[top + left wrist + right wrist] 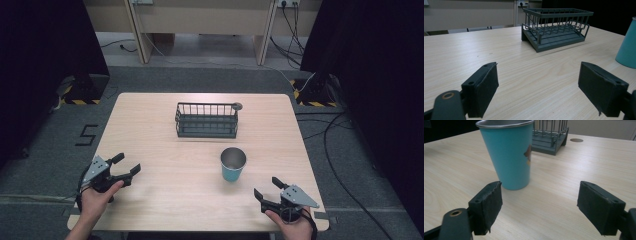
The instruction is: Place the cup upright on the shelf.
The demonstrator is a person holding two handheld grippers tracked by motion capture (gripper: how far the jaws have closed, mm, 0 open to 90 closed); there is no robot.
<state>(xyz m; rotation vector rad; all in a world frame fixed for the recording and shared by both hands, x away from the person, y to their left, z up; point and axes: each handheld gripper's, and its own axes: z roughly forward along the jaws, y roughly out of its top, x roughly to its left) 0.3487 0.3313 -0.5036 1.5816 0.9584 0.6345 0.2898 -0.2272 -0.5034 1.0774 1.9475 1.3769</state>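
Nothing grasped yet: both grippers' fingers released, teal metal-rimmed tapered cup (507, 153) just ahead of right gripper (270, 192), dark wire rack (206, 120) beyond, left gripper (125, 167) idle.

A: What is standing nearest the hands?

B: A teal cup (233, 164) with a bare metal rim and a silvery inside. It stands upright and open, wider at the mouth than at the base, and looks empty from above.

A: Any markings?

B: A small brown and orange picture on one side, too small to make out.

A: Where is it?

B: On the pale wood surface (160, 145), right of centre and toward the near edge. A dark wire basket (206, 120) sits behind it, apart, also upright and empty.
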